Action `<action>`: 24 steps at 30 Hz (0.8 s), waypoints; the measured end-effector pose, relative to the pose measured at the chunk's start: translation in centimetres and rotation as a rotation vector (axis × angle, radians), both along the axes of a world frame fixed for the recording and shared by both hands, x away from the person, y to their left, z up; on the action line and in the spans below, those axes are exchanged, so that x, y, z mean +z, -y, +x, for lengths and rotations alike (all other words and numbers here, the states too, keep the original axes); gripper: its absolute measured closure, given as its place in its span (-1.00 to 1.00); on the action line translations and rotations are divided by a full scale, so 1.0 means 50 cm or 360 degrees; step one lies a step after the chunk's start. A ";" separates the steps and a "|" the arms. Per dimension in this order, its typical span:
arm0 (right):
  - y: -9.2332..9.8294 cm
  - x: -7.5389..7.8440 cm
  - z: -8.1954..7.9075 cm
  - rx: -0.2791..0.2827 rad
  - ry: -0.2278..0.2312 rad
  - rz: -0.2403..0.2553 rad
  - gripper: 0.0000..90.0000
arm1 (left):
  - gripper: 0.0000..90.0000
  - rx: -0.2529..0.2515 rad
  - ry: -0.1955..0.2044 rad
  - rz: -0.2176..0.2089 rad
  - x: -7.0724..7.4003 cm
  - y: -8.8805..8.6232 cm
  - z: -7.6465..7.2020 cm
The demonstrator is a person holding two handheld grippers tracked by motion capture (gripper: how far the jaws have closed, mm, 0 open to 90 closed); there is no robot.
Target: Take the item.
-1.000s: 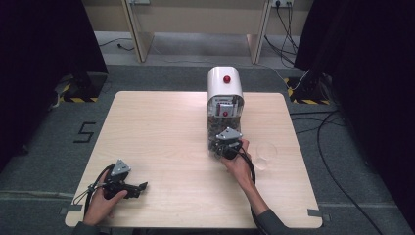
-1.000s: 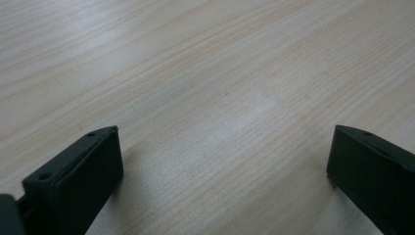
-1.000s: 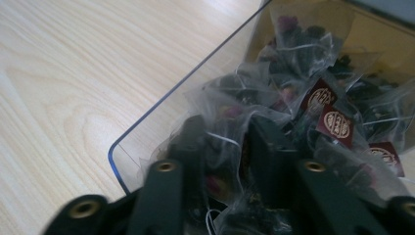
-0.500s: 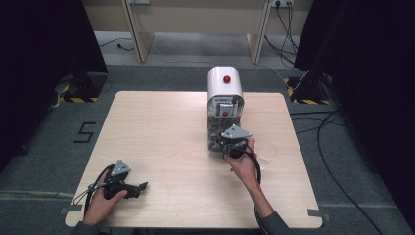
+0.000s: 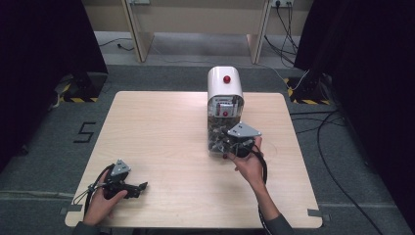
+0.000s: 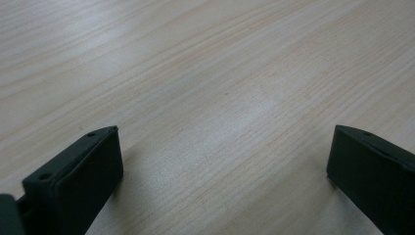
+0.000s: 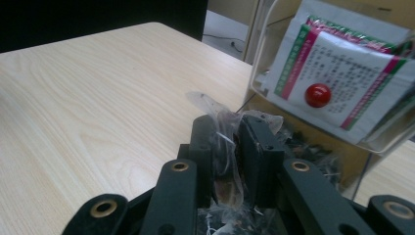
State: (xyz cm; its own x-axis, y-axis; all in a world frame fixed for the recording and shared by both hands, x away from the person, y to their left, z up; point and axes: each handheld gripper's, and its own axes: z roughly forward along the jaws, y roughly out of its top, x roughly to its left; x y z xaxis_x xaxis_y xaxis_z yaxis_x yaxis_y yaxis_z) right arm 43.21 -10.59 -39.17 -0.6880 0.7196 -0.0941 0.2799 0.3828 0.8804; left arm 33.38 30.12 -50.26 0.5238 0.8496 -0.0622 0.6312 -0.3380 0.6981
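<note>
Clamped tight on a clear packet (image 7: 222,142) at the dispenser (image 5: 225,110): right gripper (image 5: 234,145), right of table centre.

Shut on the crinkled packet, pinched between both pads, dark contents showing through the film; packet drawn just clear of the dispenser's near, lower opening, more packets (image 7: 308,147) heaped behind it there. Above, printed sachets (image 7: 342,78) stacked behind a red knob (image 7: 318,94). Resting at the near left corner, left gripper (image 5: 128,185), jaws spread wide over bare wood, nothing between them. Standing toward the far edge, right of centre, the dispenser; open table (image 5: 156,132) across the whole left half and along the near edge between the two hands. Narrower strip of room on the right, between right hand (image 5: 248,164) and edge.
</note>
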 end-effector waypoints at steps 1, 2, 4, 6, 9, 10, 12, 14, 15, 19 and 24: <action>0.000 0.000 0.000 0.0000 0.0000 0.0000 0.70 | -1.00 0.0000 0.0000 0.0000 0.000 0.000 0.000; 0.003 0.003 -0.001 0.0003 0.0002 0.0003 0.70 | -1.00 0.0002 0.0001 -0.0002 0.000 0.000 0.000; 0.008 0.007 -0.007 0.0008 0.0009 0.0000 0.70 | -1.00 0.0000 0.0000 0.0000 0.000 0.000 0.000; 0.015 0.011 -0.019 0.0022 0.0007 -0.0017 0.70 | -1.00 0.0000 0.0000 0.0000 0.000 0.000 0.000; 0.029 0.014 -0.024 0.0007 0.0000 -0.0009 0.70 | -1.00 0.0002 0.0001 -0.0002 0.000 0.000 0.000; 0.032 0.015 -0.026 0.0007 -0.0002 -0.0005 0.70 | -1.00 0.0002 0.0001 -0.0002 0.000 0.000 0.000; 0.043 0.016 -0.030 0.0002 -0.0013 -0.0010 0.70 | -1.00 0.0000 0.0000 0.0000 0.000 0.000 0.000; 0.053 0.015 -0.032 -0.0002 -0.0016 0.0004 0.70 | -1.00 0.0002 0.0001 -0.0002 0.000 0.000 0.000; 0.059 0.016 -0.034 -0.0010 -0.0024 0.0007 0.70 | -1.00 0.0001 0.0000 -0.0002 0.000 0.000 0.000; 0.074 0.018 -0.038 -0.0032 -0.0018 0.0008 0.70 | -1.00 0.0001 0.0000 -0.0002 0.000 0.000 0.000; 0.112 0.032 -0.052 -0.0070 -0.0007 0.0033 0.70 | -1.00 0.0002 0.0000 -0.0003 0.000 0.000 0.000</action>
